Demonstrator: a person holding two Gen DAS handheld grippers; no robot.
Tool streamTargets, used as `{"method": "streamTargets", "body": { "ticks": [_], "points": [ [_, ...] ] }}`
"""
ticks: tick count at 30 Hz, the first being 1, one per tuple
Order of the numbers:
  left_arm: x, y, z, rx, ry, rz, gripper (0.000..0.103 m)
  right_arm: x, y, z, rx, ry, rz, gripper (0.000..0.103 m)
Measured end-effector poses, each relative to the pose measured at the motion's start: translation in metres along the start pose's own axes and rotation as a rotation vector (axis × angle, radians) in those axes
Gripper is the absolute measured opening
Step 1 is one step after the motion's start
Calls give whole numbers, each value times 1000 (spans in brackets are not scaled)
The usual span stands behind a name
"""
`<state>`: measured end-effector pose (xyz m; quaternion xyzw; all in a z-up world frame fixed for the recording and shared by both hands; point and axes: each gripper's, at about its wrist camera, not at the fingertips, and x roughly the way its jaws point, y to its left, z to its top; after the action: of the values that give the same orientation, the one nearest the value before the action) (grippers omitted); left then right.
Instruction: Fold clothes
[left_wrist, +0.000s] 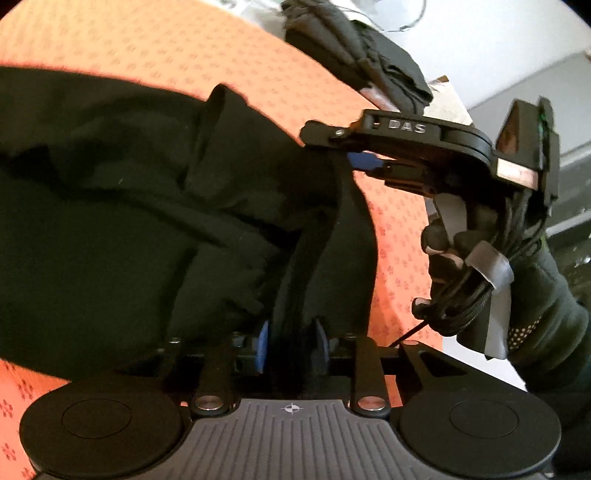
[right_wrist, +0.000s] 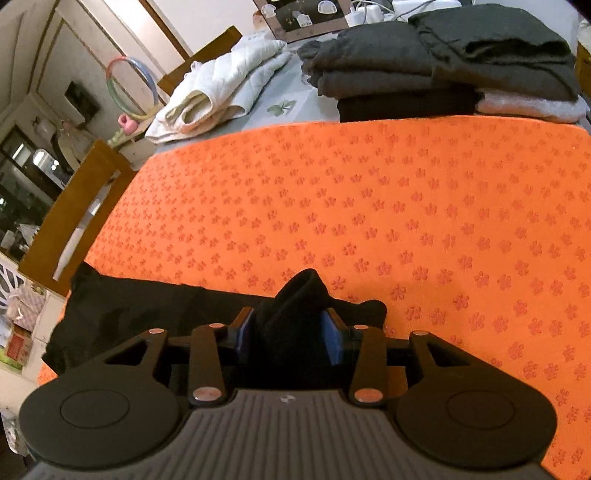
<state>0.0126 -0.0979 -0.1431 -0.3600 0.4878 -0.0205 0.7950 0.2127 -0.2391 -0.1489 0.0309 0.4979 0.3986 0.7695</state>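
A black garment (left_wrist: 129, 206) lies crumpled on the orange patterned mat (left_wrist: 166, 48). My left gripper (left_wrist: 293, 345) is shut on a bunched edge of it, dark cloth pinched between the blue pads. In the left wrist view, my right gripper (left_wrist: 364, 160) reaches in from the right, held by a gloved hand (left_wrist: 532, 280), and clamps another edge of the same garment. In the right wrist view, the right gripper (right_wrist: 291, 338) is shut on a thick fold of the black garment (right_wrist: 295, 295), the rest trailing to the left over the orange mat (right_wrist: 369, 203).
A stack of folded dark clothes (right_wrist: 443, 70) over a pink piece (right_wrist: 532, 105) sits beyond the mat's far edge. A white quilted item (right_wrist: 221, 85) lies at the back left. Wooden chair backs (right_wrist: 74, 206) stand along the left side.
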Motion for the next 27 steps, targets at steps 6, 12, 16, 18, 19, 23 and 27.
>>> {"method": "streamTargets", "body": {
  "ticks": [6,12,16,18,19,23,27],
  "points": [
    [5,3,4,4,18,-5,30,-50,1,-1,-9,-135,9,46],
    [6,6,5,19,35,-4,30,-60,-29,-37,145,-99,48,47],
    [8,4,6,36,42,1,30,-64,-50,-63,254,-63,77,55],
    [10,3,7,43,46,3,30,-63,-58,-74,303,-48,97,56],
    [11,3,8,45,47,3,30,-59,-59,-76,318,-47,115,56],
    [10,2,8,67,56,10,30,-41,-61,-82,377,-41,187,56],
    [9,3,7,79,61,13,29,-21,-58,-79,414,-38,233,51]
  ]
}}
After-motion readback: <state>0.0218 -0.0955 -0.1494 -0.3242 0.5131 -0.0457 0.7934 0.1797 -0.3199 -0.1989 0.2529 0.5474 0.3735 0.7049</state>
